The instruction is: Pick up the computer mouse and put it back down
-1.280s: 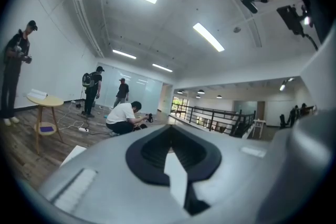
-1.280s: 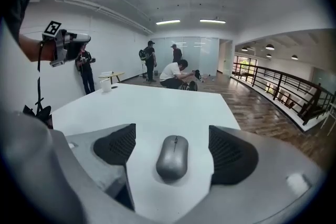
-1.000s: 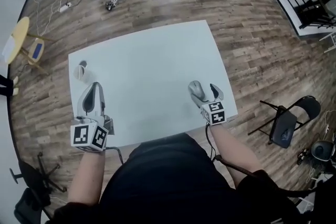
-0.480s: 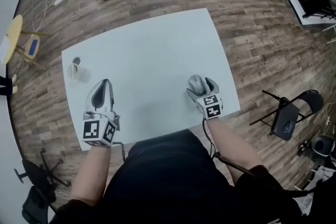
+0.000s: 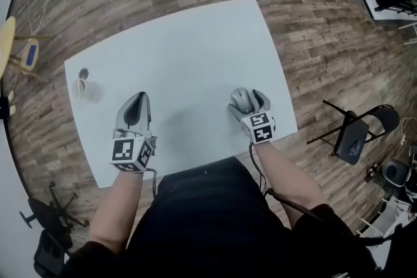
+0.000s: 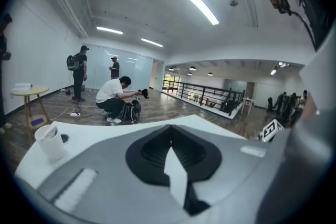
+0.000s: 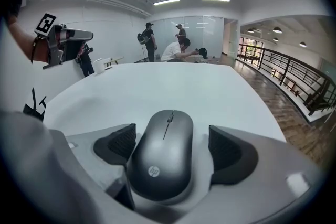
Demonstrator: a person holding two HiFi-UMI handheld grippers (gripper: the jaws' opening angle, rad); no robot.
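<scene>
Bench (image 5: 189, 42) bears a mouse (image 7: 160, 157), likely light and slick; right gripper (image 5: 249, 101) jaws gape at its flanks, left gripper's (image 5: 135, 102) closed.

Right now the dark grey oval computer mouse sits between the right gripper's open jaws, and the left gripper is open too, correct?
Not quite. The left gripper is shut: the left gripper view shows its jaws together, nothing between them. The rest holds: the dark grey oval computer mouse sits between the open jaws of the right gripper.
</scene>
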